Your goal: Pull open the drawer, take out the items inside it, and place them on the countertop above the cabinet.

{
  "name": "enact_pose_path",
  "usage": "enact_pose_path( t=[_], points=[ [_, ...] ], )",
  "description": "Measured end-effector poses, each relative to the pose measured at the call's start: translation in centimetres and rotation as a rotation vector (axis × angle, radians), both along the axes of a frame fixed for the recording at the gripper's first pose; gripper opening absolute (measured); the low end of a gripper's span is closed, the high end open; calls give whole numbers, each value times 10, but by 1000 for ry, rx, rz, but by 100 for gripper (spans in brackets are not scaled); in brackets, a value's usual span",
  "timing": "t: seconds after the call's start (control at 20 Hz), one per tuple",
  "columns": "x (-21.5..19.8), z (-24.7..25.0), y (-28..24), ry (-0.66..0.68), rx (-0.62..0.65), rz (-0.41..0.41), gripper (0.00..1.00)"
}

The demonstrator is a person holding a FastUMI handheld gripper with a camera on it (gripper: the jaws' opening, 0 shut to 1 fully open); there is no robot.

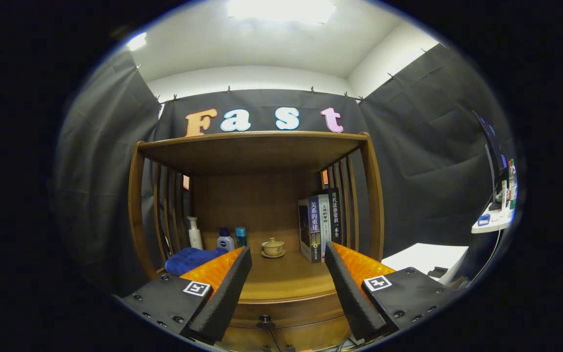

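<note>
Your gripper [287, 288] hangs wide open and empty, its fingers flanking the drawer knob [265, 322] just below the countertop [286, 283]. That drawer [286, 313] looks closed, so by my reading everything is left: pulling, emptying, placing items above.

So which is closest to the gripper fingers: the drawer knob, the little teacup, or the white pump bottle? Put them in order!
Seen from the open gripper:
1. Drawer knob: low between the fingers, on the cabinet front.
2. Lidded teacup: beyond the fingers, mid-countertop.
3. White pump bottle: far back, left corner by the slats.
</note>
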State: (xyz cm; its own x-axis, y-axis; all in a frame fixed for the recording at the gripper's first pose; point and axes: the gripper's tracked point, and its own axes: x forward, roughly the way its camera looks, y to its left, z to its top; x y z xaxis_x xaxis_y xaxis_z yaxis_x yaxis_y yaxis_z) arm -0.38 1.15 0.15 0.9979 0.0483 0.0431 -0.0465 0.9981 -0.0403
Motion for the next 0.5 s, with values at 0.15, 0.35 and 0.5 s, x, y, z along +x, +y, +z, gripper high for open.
enact_pose_path(
  t=[0.15,0.35,0.5],
  points=[
    [0,-3,8,-22,-3,31,98],
    [6,-23,8,-17,1,49,98],
    [14,-54,12,43,-3,55,98]
  ],
)
